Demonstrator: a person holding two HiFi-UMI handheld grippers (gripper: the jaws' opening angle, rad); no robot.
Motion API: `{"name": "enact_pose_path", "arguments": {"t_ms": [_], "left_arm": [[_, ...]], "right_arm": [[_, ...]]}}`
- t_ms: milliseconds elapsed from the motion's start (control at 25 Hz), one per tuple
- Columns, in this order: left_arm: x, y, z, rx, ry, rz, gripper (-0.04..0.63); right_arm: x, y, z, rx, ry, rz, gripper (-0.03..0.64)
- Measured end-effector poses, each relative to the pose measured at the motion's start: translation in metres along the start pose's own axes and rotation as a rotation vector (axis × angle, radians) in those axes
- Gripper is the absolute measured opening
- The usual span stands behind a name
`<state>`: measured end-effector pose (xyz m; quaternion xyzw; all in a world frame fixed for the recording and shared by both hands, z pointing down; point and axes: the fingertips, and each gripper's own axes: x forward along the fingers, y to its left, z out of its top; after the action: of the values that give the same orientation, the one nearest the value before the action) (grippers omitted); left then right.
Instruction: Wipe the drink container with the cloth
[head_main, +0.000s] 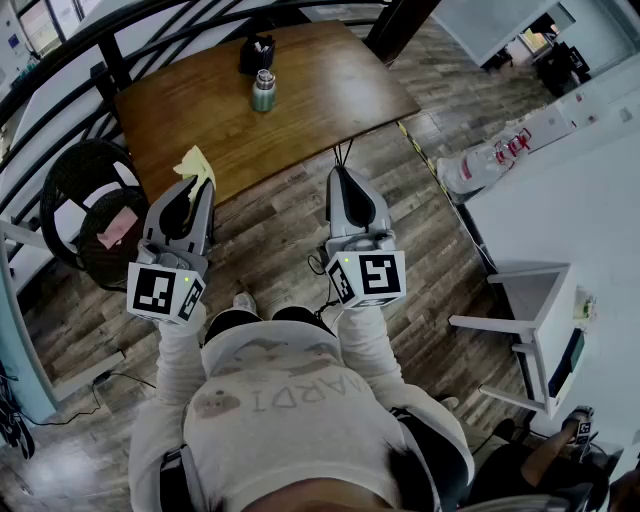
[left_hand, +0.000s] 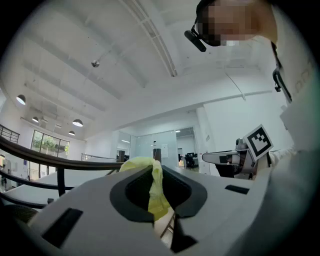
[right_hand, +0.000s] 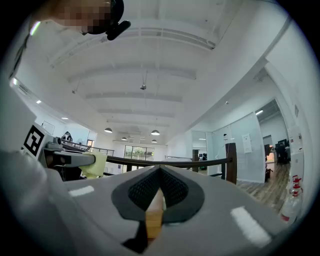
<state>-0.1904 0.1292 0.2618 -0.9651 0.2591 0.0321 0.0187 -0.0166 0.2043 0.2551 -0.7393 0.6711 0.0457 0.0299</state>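
Pinching yellow cloth (head_main: 196, 166) in left tool (head_main: 193, 196), just off the counter (head_main: 330, 90) edge. Holding right tool (head_main: 345, 180) closed on nothing. Standing upright on the counter, well apart from both: capped green bottle (head_main: 263, 91), contents hidden, beside black holder (head_main: 257, 53).

1. The head view looks steeply down from above the person onto the left gripper (head_main: 192, 192) and right gripper (head_main: 343, 178), with the tabletop (head_main: 310, 95) farther ahead and the floor (head_main: 290, 225) below.
2. The left gripper view sits close behind its own jaws and tilts up toward the ceiling (left_hand: 125, 60); the right gripper shows at its right edge.
3. The right gripper view also sits close behind its jaws and faces upward; the left gripper shows at its left edge.
4. All three views share the cloth (head_main: 195, 165); both gripper views share the railing (left_hand: 60, 159).
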Motion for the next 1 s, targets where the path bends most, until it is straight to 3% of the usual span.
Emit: {"name": "enact_pose_path", "arguments": {"t_ms": [1000], "left_arm": [[0.011, 0.03, 0.0, -0.006, -0.033, -0.049, 0.029]], "right_arm": [[0.025, 0.011, 0.002, 0.01, -0.038, -0.039, 0.011]]}}
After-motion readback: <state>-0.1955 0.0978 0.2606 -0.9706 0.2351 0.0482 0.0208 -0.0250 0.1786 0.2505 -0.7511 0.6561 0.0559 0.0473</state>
